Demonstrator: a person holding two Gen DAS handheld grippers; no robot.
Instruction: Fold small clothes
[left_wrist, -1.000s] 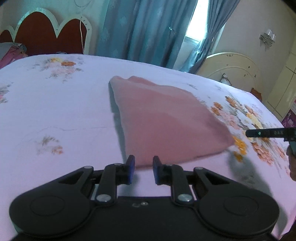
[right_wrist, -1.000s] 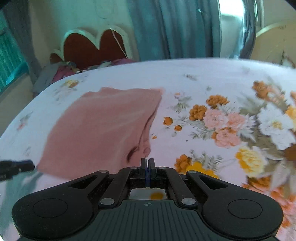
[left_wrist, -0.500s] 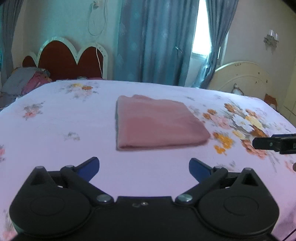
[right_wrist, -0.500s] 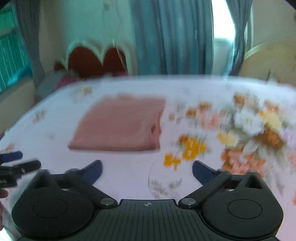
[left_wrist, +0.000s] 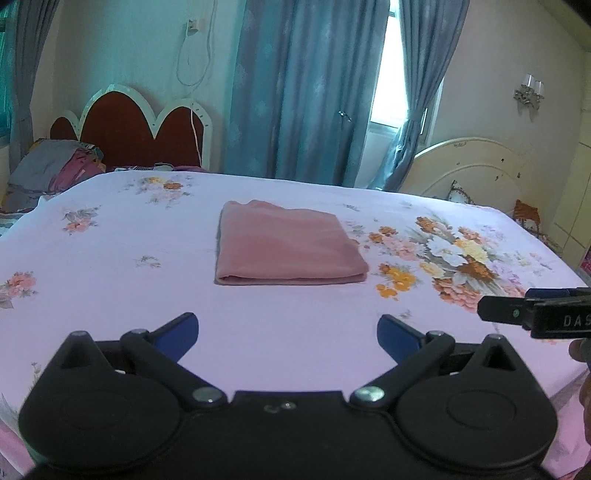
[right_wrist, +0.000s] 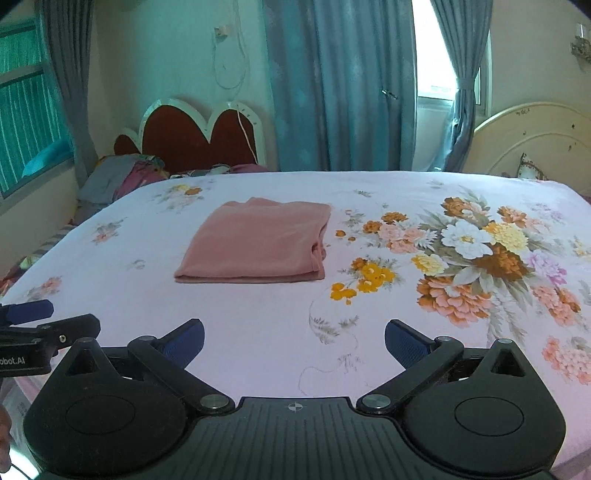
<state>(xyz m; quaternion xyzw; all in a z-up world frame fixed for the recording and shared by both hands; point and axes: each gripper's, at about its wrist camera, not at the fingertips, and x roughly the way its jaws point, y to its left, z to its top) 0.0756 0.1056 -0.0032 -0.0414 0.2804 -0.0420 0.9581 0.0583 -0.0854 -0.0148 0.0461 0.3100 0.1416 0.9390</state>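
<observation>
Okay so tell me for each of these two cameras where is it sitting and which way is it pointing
Left wrist: on the left gripper, low over the near bed edge, facing the folded pink cloth and headboard; own open fingers show, right gripper at right edge.
Right wrist: on the right gripper, beside it, facing the same way; own open fingers show, left gripper at left edge.
Shared: pink cloth, floral bedsheet, blue curtains, headboard.

Left black two-finger gripper with blue pads (left_wrist: 287, 334): jaws spread wide, nothing between them, held level above the near edge of the bed. Right black two-finger gripper with blue pads (right_wrist: 294, 339): likewise spread wide and empty, just beside the left, pointing the same way.
</observation>
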